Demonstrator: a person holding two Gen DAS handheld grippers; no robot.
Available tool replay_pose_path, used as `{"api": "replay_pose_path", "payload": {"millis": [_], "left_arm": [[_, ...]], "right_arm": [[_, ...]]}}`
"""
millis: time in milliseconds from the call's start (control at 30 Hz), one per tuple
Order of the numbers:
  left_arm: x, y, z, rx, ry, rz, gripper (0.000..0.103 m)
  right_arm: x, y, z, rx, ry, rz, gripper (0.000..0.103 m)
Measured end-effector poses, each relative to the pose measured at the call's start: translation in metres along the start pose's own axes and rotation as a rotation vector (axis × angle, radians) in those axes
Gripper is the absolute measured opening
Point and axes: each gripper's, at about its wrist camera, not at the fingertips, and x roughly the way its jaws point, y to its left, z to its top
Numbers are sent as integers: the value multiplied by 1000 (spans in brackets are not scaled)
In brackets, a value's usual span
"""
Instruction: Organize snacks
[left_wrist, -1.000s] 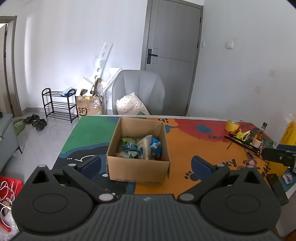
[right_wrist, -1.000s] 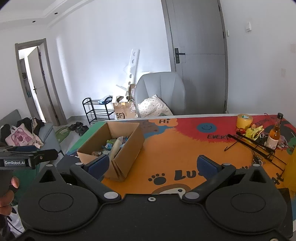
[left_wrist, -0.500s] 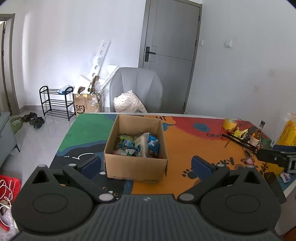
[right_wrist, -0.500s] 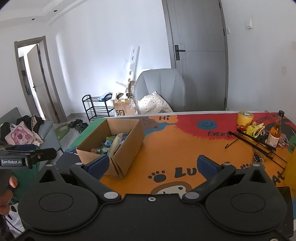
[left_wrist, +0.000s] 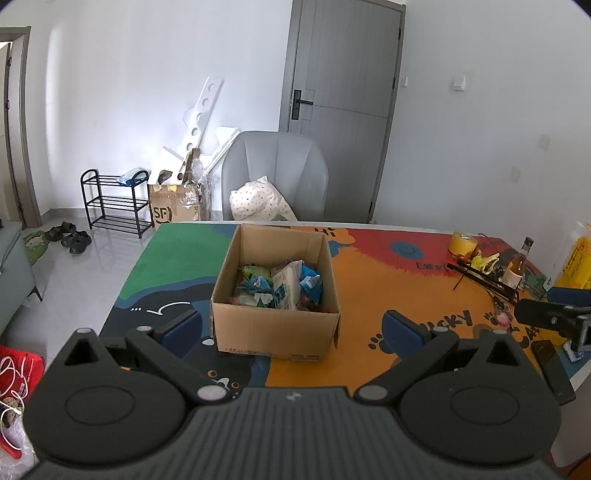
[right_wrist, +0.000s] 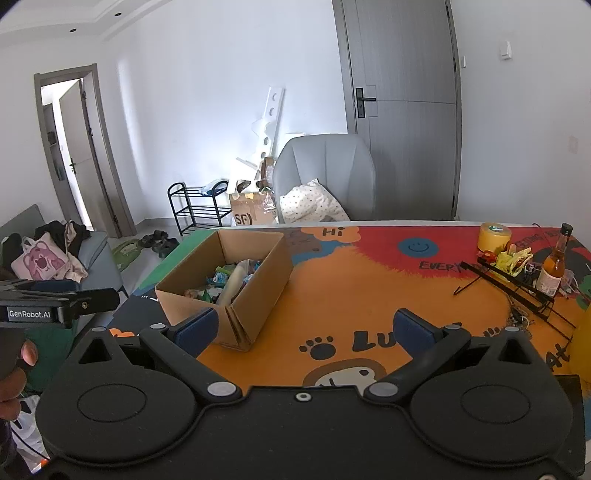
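Snack packets (left_wrist: 280, 284) heaped loose in the cardboard box (left_wrist: 275, 334) mid-table (left_wrist: 369, 284); left gripper (left_wrist: 290, 325) and right gripper (right_wrist: 304, 326) both hover short of it, fingers wide apart, empty. Risk, as I judge it: crinkly packets slip or drag neighbours out when pinched; light box may skid if a wall is bumped

Snack packets (left_wrist: 280, 286) inside open cardboard box (left_wrist: 275, 330)

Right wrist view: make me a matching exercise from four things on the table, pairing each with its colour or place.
Things:
1. cardboard box
2. tape roll
3. glass bottle
4. snack packets

Descriptions:
A. yellow, at the far edge of the table
B. inside the box
C. amber liquid, dark cap, standing upright
D. open-topped, on the left part of the mat

Pairs: 1-D, 2-A, 3-C, 4-B
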Motion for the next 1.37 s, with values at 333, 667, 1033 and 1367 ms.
{"api": "replay_pose_path", "payload": {"millis": [333,667,1033,1367], "left_arm": [[0,-3,-4,15,0,-7,103],[-4,-2,-3,19,-7,-17,103],[-4,-3,-3,30,-8,-13,103],[-3,-6,-4,42,-9,-18,103]], "right_arm": [[0,-1,0,11,5,2,103],[2,2,1,3,16,11,103],[4,5,0,-10,19,9,103],[6,4,0,2,20,1,103]]}}
